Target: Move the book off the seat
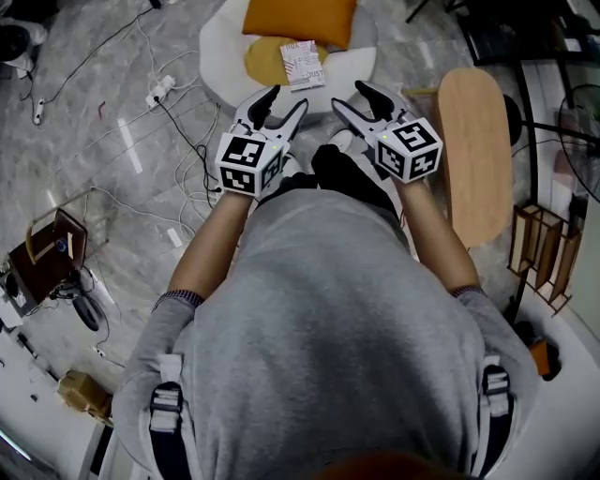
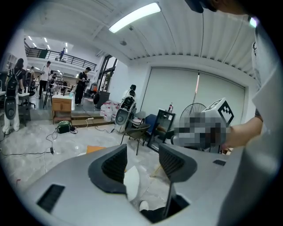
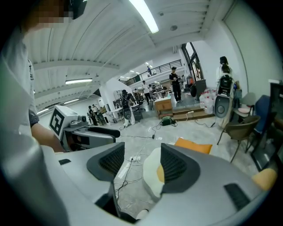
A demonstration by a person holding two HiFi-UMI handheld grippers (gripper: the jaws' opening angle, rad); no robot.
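The book (image 1: 302,64), white with red print, lies on the yellow cushion (image 1: 267,62) of a white seat (image 1: 220,52) that has an orange back cushion (image 1: 300,19). My left gripper (image 1: 282,101) hovers just short of the seat's front edge, jaws open and empty. Beside it my right gripper (image 1: 349,98) is also open and empty. Both point at the seat, below the book in the head view. In the left gripper view, the gripper (image 2: 143,161) frames part of the white seat (image 2: 131,183). In the right gripper view, the gripper (image 3: 139,161) frames the seat (image 3: 149,170). Neither gripper view shows the book.
A wooden oval side table (image 1: 475,155) stands right of the seat. A power strip (image 1: 159,91) and cables trail over the marble floor at left. A brown box (image 1: 47,258) sits far left, a wooden rack (image 1: 544,253) far right. A folding chair (image 2: 137,131) stands further back.
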